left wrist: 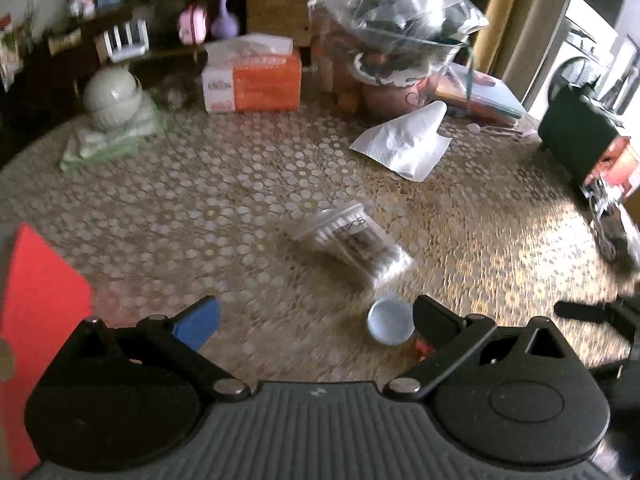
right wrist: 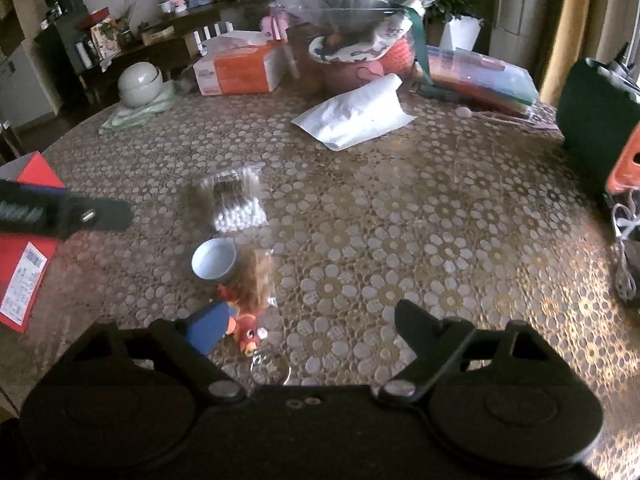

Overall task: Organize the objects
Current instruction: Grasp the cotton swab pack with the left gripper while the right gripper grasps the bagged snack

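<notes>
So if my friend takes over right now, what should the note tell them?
Left gripper: jaws open, holding nothing.
Right gripper: jaws open, holding nothing.
On the table: pack of cotton swabs, small blue bowl nearer the grippers, red toy keychain by the right gripper's blue finger, red box at the left edge.
Done: nothing looks gathered yet.
Left: probably pick up the small things and put them together.
</notes>
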`<state>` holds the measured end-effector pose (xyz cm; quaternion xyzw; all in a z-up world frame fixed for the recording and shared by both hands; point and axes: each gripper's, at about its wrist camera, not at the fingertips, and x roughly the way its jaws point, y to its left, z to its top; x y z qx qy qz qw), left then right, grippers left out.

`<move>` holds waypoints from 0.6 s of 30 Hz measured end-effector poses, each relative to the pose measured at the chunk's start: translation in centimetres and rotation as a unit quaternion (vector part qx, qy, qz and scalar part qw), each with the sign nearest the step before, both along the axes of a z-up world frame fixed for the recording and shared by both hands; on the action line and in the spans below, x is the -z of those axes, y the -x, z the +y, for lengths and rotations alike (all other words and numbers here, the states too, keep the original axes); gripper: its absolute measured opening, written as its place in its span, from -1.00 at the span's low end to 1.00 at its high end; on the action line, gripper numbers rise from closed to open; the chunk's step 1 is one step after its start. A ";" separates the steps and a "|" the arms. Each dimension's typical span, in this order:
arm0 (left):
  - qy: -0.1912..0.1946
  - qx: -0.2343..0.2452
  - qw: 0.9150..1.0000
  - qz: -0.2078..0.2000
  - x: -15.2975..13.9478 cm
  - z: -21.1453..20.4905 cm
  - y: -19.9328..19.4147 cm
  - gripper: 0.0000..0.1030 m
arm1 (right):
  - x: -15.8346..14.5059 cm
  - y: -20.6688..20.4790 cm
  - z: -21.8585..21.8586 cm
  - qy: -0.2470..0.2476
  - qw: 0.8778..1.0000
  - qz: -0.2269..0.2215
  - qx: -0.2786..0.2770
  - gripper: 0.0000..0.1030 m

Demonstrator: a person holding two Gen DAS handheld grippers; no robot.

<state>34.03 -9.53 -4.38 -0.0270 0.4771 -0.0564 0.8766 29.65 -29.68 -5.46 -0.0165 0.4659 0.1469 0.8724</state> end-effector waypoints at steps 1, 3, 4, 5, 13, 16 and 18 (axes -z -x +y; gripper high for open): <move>0.002 -0.007 1.000 0.006 0.4 -0.2 -0.8 1.00 | 0.2 -0.3 0.0 -0.001 1.000 0.001 -0.005 0.71; 0.009 -0.013 1.000 0.017 1.0 -0.7 -2.1 1.00 | 0.4 -0.8 0.0 -0.010 1.000 0.005 -0.011 0.66; 0.012 -0.015 1.000 0.022 1.3 -1.0 -2.7 1.00 | 0.5 -1.0 -0.1 -0.014 1.000 0.007 -0.014 0.64; 0.013 -0.018 0.999 0.026 1.7 -1.3 -3.3 1.00 | 0.6 -1.2 0.0 -0.016 1.000 0.007 -0.017 0.62; 0.011 -0.029 0.997 0.064 4.7 -3.3 -7.0 1.00 | 1.8 -2.6 1.3 -0.009 0.999 0.021 -0.028 0.57; 0.003 -0.038 0.997 0.065 5.5 -3.8 -7.5 1.00 | 2.2 -3.0 1.9 -0.009 0.999 0.024 -0.031 0.55; 0.006 -0.043 0.997 0.070 6.0 -3.8 -7.9 1.00 | 2.5 -3.2 2.4 -0.005 0.999 0.025 -0.033 0.54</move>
